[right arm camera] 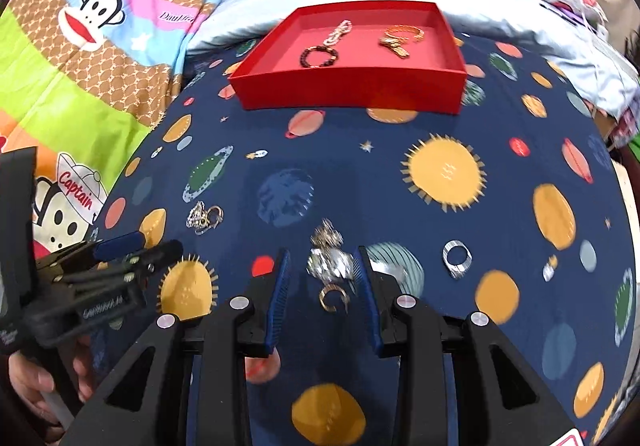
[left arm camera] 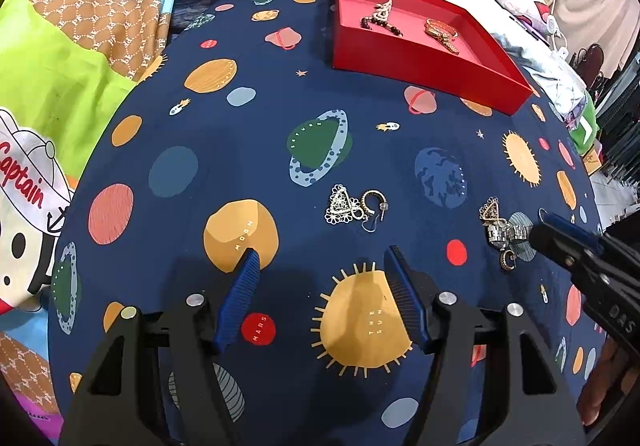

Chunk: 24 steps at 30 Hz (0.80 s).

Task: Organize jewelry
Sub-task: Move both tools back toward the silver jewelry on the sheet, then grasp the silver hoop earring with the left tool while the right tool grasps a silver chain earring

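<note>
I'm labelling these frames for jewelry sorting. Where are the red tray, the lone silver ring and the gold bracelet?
red tray [right arm camera: 352,91]: right wrist view, on its near outer wall.
silver ring [right arm camera: 457,258]: right wrist view, on its band's left side.
gold bracelet [left arm camera: 440,30]: left wrist view, on its coiled links inside the tray.

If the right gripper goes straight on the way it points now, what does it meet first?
Probably the silver jewelry cluster, which lies on the space-print cloth between the open fingers of the right gripper, with a small gold ring just before it. Depth is unclear in this blurred view.
</note>
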{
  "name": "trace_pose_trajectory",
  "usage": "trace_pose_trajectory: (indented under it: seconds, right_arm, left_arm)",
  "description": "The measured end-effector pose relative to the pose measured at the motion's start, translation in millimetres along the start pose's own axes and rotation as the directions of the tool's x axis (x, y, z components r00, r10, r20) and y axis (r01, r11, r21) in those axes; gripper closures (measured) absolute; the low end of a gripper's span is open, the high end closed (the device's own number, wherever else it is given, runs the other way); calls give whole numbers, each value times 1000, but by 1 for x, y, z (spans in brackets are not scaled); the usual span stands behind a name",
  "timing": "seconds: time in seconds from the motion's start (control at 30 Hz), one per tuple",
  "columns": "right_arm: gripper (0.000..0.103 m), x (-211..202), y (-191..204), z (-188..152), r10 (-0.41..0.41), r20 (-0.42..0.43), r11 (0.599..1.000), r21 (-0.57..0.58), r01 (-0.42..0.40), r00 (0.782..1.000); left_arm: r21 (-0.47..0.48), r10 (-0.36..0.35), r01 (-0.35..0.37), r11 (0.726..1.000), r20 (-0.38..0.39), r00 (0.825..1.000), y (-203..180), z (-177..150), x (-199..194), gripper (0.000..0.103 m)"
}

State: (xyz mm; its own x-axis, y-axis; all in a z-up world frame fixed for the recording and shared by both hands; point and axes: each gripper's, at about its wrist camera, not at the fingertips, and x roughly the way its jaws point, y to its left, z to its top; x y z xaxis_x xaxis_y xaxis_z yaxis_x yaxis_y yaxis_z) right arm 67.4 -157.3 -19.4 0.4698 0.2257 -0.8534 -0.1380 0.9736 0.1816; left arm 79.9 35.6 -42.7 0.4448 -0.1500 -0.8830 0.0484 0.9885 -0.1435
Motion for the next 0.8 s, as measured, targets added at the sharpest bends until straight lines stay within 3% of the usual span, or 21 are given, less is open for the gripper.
trace_pose_trajectory:
  seconds: [0.27, 0.6, 0.8]
  right_arm:
    - [74, 24, 2, 9, -8, -36, 1000, -22, 7, 999]
    - [99, 39, 0, 10, -3, -63, 1000, -14, 2, 998]
    - [101, 35, 1, 8, 12, -49, 1000, -3, -12, 999]
  left_arm:
    - [-10, -2, 2, 1000, 0, 1000, 4, 1, -1, 41]
    - [-6, -6, 6, 1000, -9, 1000, 4, 5, 10, 41]
    - [-39, -39, 38, 999, -22, 999, 9, 10, 17, 45]
